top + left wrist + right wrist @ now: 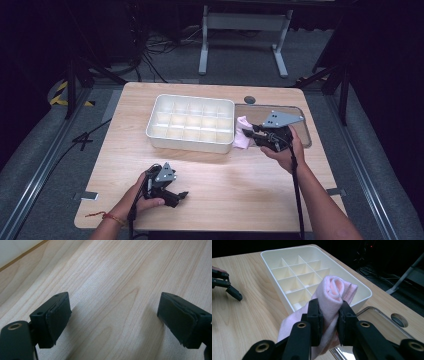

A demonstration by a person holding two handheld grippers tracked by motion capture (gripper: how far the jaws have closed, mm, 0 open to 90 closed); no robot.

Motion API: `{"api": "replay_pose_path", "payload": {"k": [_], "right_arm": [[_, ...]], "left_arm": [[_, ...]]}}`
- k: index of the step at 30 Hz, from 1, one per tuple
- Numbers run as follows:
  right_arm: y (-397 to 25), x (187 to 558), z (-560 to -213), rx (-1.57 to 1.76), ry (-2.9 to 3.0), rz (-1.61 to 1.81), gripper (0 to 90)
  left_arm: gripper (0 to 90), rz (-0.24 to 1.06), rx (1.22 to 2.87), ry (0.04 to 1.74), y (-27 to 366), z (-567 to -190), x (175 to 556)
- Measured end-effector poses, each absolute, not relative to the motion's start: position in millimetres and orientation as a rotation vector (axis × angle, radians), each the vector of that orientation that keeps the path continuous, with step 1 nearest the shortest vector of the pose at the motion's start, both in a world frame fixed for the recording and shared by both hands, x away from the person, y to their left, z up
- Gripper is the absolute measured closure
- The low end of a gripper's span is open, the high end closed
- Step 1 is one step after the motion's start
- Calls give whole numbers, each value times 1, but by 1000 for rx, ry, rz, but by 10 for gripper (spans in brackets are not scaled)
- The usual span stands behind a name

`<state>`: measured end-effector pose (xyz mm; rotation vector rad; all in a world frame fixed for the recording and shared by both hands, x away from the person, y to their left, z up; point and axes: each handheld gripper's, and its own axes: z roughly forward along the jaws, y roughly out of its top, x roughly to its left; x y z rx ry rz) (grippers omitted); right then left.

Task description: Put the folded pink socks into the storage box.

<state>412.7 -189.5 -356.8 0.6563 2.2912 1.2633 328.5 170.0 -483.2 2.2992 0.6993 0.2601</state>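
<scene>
With the right hand-held gripper pinching the rolled pink cloth just beside the divided tray, we keep the roll tight and lower it squarely into one compartment. The left hand-held gripper rests spread over the table.

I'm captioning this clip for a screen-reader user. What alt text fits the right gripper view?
The right gripper, its black jaws shut on a rolled pink cloth, holds it beside the near end of a white divided tray with empty compartments on a light wooden table. The left gripper shows at the far left edge.
</scene>
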Motion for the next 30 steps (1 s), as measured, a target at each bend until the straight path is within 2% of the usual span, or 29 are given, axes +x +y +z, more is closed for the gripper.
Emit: {"api": "replay_pose_path", "payload": {"k": [16, 30], "right_arm": [[-149, 442, -357, 616, 2305, 1117, 751], [-122, 457, -380, 545, 2309, 928, 752]], "left_arm": [[119, 261, 2300, 699, 170, -483, 329], [119, 258, 2302, 698, 170, -483, 329]]}}
